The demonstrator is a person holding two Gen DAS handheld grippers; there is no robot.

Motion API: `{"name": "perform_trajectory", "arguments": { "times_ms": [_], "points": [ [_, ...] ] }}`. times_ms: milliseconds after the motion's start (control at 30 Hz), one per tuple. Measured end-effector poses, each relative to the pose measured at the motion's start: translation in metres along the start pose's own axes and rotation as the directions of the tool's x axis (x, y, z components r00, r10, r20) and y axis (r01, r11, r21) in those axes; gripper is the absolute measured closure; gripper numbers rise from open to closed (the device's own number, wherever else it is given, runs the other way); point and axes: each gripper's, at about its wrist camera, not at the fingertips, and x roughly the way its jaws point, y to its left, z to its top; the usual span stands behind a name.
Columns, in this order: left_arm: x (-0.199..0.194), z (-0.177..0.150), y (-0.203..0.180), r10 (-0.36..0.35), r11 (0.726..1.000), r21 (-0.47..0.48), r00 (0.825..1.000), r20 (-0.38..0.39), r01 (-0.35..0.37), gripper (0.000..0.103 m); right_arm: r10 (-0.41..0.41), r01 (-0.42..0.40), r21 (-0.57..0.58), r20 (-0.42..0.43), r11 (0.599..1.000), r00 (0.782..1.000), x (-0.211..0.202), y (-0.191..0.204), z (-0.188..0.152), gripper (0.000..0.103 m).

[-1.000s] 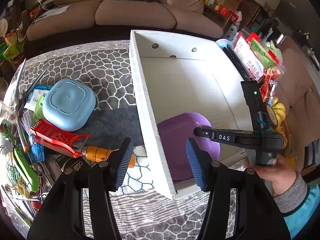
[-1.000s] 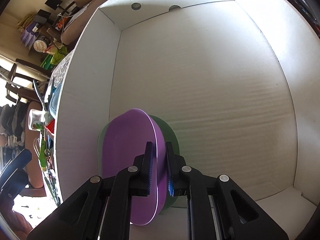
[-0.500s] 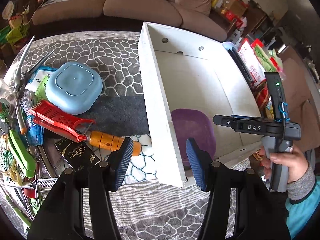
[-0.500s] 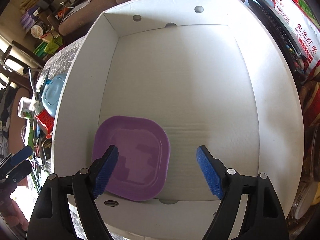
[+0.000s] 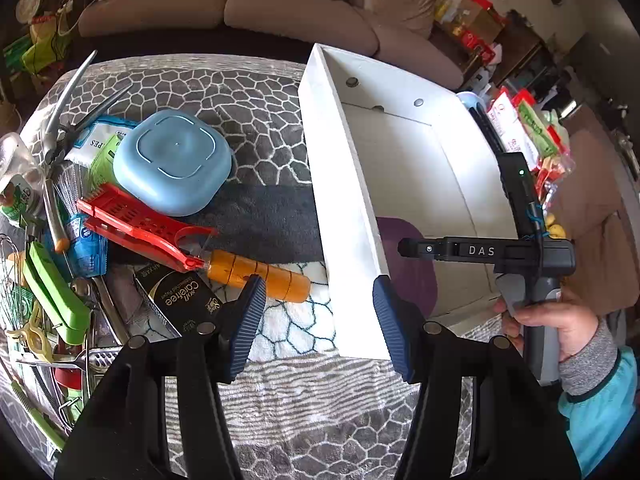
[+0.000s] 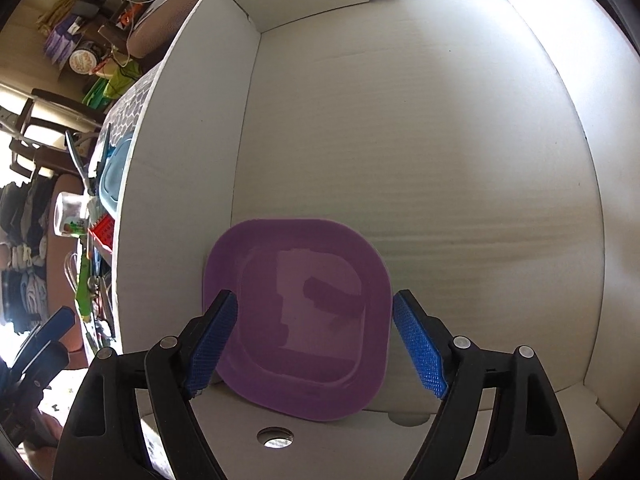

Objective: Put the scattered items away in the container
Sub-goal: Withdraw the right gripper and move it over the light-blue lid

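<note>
A purple square plate [image 6: 298, 316] lies flat on the floor of the white cardboard box [image 6: 420, 140], near its front left corner; it also shows in the left wrist view [image 5: 408, 264]. My right gripper [image 6: 316, 344] is open and empty just above the plate. My left gripper [image 5: 320, 320] is open and empty over the box's [image 5: 344, 184] near left wall. To its left lie a blue square lid [image 5: 172, 168], a red plastic tool [image 5: 136, 228], an orange handle [image 5: 260, 276] and a black Carefree pack [image 5: 180, 300].
More clutter lies at the far left: green clips [image 5: 52, 284], scissors [image 5: 60, 120], wipes packet [image 5: 96, 140], wire whisk. Snack packets [image 5: 532, 140] stand right of the box. A sofa [image 5: 260, 4] is behind the patterned cloth [image 5: 200, 92].
My right gripper opened and let go of the purple plate, which dropped from on edge to flat in the box. The left gripper shifted left and back, staying open.
</note>
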Motion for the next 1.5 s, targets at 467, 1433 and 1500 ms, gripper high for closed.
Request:
{"name": "perform_trajectory", "arguments": {
  "times_ms": [467,1433,1500],
  "points": [
    [-0.029,0.000,0.059,0.005,0.990,-0.143,0.993,0.115,0.011,0.015,-0.044,0.073,-0.138,0.205,0.988,0.978,-0.062,0.034,-0.016,0.020],
    [-0.139,-0.025,0.139,0.228,0.967,-0.171,0.937,0.263,-0.187,0.000,0.026,0.113,-0.368,0.353,0.923,0.935,-0.080,0.226,-0.041,0.000],
    [-0.139,-0.032,0.150,0.235,0.964,-0.190,0.932,0.275,-0.187,0.000,0.084,0.033,-0.350,0.315,0.936,0.945,-0.068,0.234,-0.029,0.000]
  ]
}}
